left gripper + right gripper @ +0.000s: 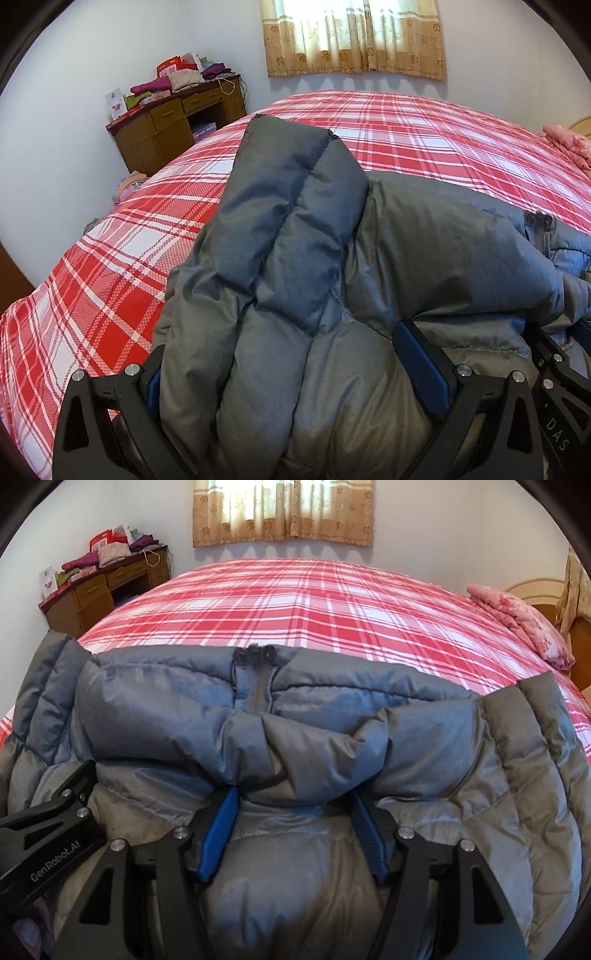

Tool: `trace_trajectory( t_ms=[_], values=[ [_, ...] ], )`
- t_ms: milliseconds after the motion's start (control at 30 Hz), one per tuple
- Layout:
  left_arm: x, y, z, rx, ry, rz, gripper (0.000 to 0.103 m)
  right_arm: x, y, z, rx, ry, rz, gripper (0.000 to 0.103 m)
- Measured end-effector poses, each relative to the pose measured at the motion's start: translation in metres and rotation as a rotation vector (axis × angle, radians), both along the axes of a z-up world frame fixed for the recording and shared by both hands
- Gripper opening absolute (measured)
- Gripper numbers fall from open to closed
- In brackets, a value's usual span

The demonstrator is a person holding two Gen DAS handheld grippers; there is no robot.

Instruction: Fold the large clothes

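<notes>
A large grey puffer jacket (424,251) lies bunched at the near edge of a bed with a red and white plaid cover (424,136). My left gripper (280,354) is shut on a thick fold of the jacket; one sleeve (291,199) drapes forward over it and hides the left finger. My right gripper (293,805) is shut on a bulging fold of the same jacket (332,701), just below its zipper (258,679). The blue pads (218,834) press in from both sides. The left gripper's body shows at the lower left of the right wrist view (55,834).
The plaid bed (314,602) stretches away beyond the jacket. A pink folded cloth (524,624) lies at its right side. A wooden desk (177,122) piled with clothes stands at the far left wall. A curtained window (354,37) is behind the bed.
</notes>
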State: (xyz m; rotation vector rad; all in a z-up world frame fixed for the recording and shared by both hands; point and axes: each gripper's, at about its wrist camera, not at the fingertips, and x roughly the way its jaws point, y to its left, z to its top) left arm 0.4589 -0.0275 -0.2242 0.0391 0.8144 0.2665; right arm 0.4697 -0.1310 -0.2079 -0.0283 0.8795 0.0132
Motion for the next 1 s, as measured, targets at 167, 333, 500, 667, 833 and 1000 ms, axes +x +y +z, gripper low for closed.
trace_trajectory(
  t_ms=[167, 333, 500, 667, 833, 1000],
  values=[
    [0.003, 0.002, -0.001, -0.008, 0.007, -0.002, 0.102, 0.002, 0.002, -0.001, -0.018, 0.003, -0.001, 0.067],
    [0.003, 0.003, -0.001, -0.009, 0.008, -0.003, 0.102, 0.003, 0.002, -0.002, -0.024, 0.007, 0.0, 0.067],
    [0.003, 0.003, -0.001, -0.008, 0.008, -0.003, 0.102, 0.004, 0.003, -0.002, -0.026, 0.01, 0.0, 0.068],
    [0.0, 0.005, 0.005, -0.016, 0.046, -0.064, 0.102, 0.002, 0.0, 0.002, -0.016, 0.041, 0.013, 0.068],
    [-0.066, 0.033, 0.045, 0.025, -0.071, -0.104, 0.102, -0.056, -0.006, 0.035, -0.004, 0.0, 0.046, 0.086],
    [-0.121, 0.091, 0.039, -0.05, -0.081, 0.008, 0.102, -0.099, 0.001, 0.022, -0.064, -0.035, 0.037, 0.086]
  ],
)
